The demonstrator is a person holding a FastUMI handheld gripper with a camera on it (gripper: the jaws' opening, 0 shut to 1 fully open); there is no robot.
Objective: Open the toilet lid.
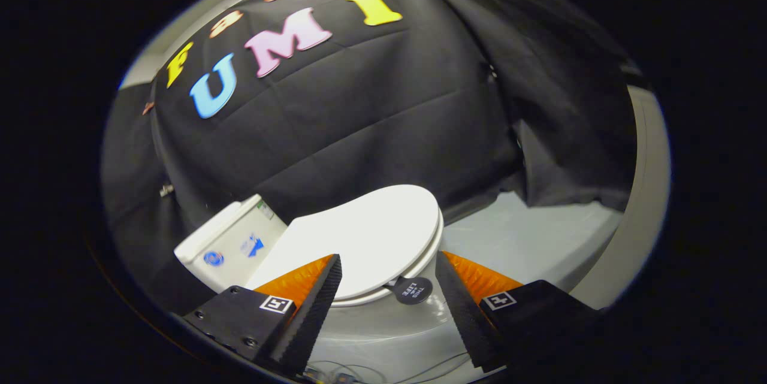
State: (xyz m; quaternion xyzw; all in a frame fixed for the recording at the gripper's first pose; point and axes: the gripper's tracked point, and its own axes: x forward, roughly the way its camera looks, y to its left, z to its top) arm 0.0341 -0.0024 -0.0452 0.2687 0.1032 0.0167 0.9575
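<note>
Now: fingers wide, empty | toilet lid down, bowl hidden | tank partly cut off

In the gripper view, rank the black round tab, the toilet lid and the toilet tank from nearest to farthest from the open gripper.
Measured from the gripper:
1. black round tab, between the fingers, at the lid's front edge.
2. toilet lid, closed, just ahead of the fingers.
3. toilet tank, beyond the lid, against the black cloth.

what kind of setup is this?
Probably a staged bathroom mock-up in a recording booth: a white toilet with lid down and cistern, backed by a black cloth. The gripper jaws stand open before the lid.
</note>
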